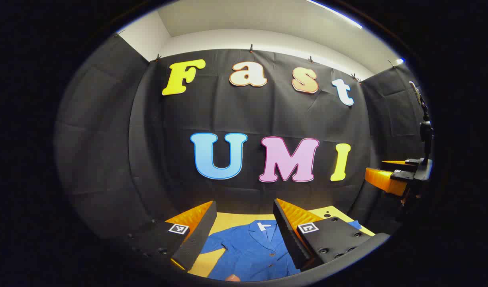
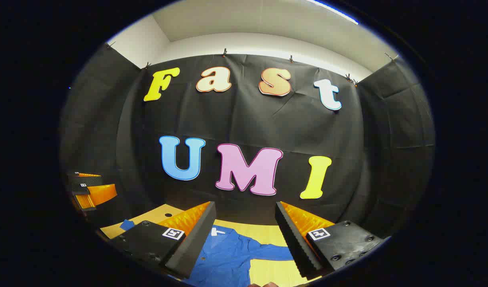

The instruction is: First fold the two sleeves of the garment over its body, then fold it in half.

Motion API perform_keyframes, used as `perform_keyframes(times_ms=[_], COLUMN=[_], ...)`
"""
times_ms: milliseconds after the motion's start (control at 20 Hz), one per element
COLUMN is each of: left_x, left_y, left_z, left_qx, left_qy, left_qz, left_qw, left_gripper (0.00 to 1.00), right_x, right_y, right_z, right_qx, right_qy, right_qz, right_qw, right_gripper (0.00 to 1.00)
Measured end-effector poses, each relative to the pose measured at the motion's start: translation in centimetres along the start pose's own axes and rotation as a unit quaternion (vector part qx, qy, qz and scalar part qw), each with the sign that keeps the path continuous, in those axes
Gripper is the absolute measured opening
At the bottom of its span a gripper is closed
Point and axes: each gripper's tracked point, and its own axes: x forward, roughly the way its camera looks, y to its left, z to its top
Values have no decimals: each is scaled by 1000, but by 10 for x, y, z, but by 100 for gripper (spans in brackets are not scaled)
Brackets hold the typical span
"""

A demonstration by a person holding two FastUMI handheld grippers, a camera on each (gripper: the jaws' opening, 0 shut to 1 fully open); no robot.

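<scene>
Above the blue shirt (image 1: 251,249), both tongs (image 1: 244,223) (image 2: 244,227) hang spread

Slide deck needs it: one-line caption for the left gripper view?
Open left tongs held above a blue button-up shirt lying flat on the wooden table, sleeves unfolded.

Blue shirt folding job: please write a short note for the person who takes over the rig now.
Left claw: open, holds nothing, raised above the blue shirt.
Right claw: open, holds nothing, also above the shirt.
The shirt lies flat on the yellow table, collar toward the black wall. One sleeve is spread out to the side, another too.
Done: nothing yet.
Left: fold both sleeves over the body, then fold the shirt in half.
</scene>
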Motion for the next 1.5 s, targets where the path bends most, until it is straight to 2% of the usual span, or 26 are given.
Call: perform_keyframes(times_ms=[50, 100, 200, 400, 500, 550, 700, 850, 950, 1000, 1100, 1200, 1400, 1500], left_x=[0, -1, -3, -8, -11, -12, -14, -16, -16, -15, -15, -12, -5, 1], left_y=[1, 2, 2, 6, 10, 12, 15, 16, 17, 17, 19, 22, 27, 30], left_z=[0, 1, 2, 2, 3, 4, 5, 4, 4, 4, 4, 3, -8, -15], left_qx=[0, -3, -5, -4, -4, -4, -4, -9, -9, -9, -11, -13, -30, -38], left_qy=[0, -1, -2, 0, -1, -2, -4, -3, -2, -2, -2, -2, 12, 20], left_qz=[-1, -4, -8, -8, -4, -3, 2, 3, 3, 3, 4, 6, 0, -7], left_qw=[1000, 1000, 1000, 1000, 1000, 1000, 1000, 1000, 1000, 1000, 1000, 1000, 999, 999], left_gripper=[82, 80, 81, 81, 80, 82, 82, 80, 80, 83, 80, 80, 80, 82], right_x=[0, -2, -3, -4, -4, -4, -4, -1, 2, 3, 9, 15, 36, 50], right_y=[2, 3, 3, 11, 13, 14, 16, 15, 14, 13, 10, 7, -7, -17], right_z=[1, 2, 9, 13, 14, 14, 17, 18, 22, 24, 25, 27, 20, 6], right_qx=[2, 5, 1, 0, 2, 2, 0, 2, 2, 2, 0, 2, 2, 10], right_qy=[2, 3, -3, -4, -3, -4, -4, -1, -3, -3, -2, 3, 22, 55], right_qz=[-2, -3, -7, -7, -6, -6, -3, -1, 1, 1, 2, 3, -1, -2], right_qw=[1000, 1000, 1000, 1000, 1000, 1000, 1000, 1000, 1000, 1000, 1000, 1000, 1000, 998], right_gripper=[96, 92, 96, 96, 92, 96, 96, 92, 96, 92, 92, 96, 96, 96])
